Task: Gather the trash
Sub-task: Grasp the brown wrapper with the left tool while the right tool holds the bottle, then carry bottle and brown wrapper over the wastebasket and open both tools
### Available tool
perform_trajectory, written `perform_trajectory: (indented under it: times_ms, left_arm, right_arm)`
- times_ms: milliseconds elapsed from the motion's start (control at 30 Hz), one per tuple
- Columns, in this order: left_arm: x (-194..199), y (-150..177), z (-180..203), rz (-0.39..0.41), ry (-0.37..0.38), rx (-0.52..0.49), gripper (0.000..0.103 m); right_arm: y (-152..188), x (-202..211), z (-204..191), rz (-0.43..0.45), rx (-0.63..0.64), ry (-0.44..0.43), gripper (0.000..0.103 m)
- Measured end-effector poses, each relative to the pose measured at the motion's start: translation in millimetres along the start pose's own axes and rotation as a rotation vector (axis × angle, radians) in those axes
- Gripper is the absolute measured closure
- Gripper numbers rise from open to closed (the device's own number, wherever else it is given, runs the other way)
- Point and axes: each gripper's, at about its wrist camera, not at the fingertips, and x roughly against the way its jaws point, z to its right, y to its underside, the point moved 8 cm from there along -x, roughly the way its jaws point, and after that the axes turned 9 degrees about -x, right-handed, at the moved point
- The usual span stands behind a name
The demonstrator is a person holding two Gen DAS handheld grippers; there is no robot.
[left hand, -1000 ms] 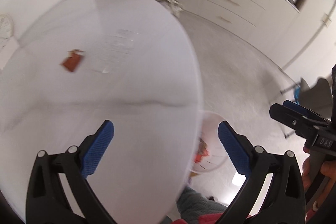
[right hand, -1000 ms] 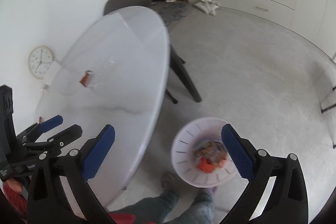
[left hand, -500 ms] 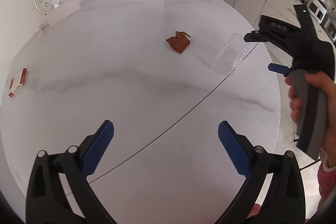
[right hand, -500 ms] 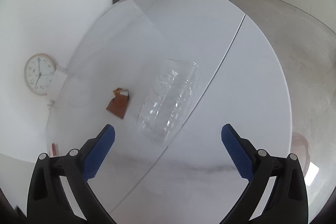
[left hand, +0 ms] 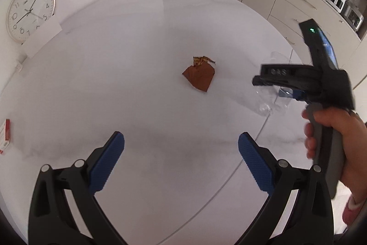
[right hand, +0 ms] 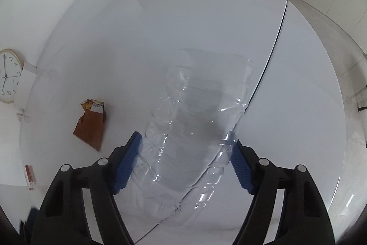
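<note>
Right wrist view puts us over the clear plastic bottle, which lies crushed on its side on the white counter across the seam between the two leaves. Our right claw straddles its lower half, and its jaws have just been closing, with the bottle between them. The blue pads now lie against the bottle's flanks, so we judge the claw to be grasping it, though whether the grip is firm yet we cannot say. To do this step well, we should squeeze until the thin walls give a little and stop slipping, then lift straight up before carrying it off, since crumpled plastic can spring out sideways. A grip nearer the middle would tip less. Our left claw hangs above bare counter, released, its jaws wide apart with nothing between them. It points toward the brown wrapper, which lies flat near the counter's middle, just beside the bottle, and looks like our next pick. A small red and white packet lies well apart at the left edge.
</note>
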Motion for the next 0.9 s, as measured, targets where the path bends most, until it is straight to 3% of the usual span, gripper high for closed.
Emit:
perform_trajectory:
  times_ms: [133, 267, 433, 567, 800, 900]
  left_arm:
    - [-46, -36, 6, -0.007, -0.002, -0.06, 0.008]
    - [-93, -63, 11, -0.048, 0.02, -0.06, 0.01]
    - [-131, -77, 15, -0.088, 0.034, -0.046, 0.031]
    - [-132, -79, 22, -0.066, 0.032, -0.063, 0.047]
    - [-120, -82, 35, -0.042, -0.014, -0.085, 0.074]
    - [-109, -79, 43, -0.044, 0.012, -0.077, 0.077]
  right_arm:
    - [3, 28, 23, 0.02, -0.027, -0.088, 0.03]
    - [18, 71, 53, 0.053, 0.012, -0.129, 0.029]
    - [40, 111, 104, 0.066, -0.003, -0.099, 0.029]
    - [61, 131, 145, 0.062, -0.062, -0.11, 0.029]
    - [78, 144, 162, 0.068, -0.086, -0.132, 0.029]
    - [81, 146, 166, 0.085, -0.093, -0.13, 0.029]
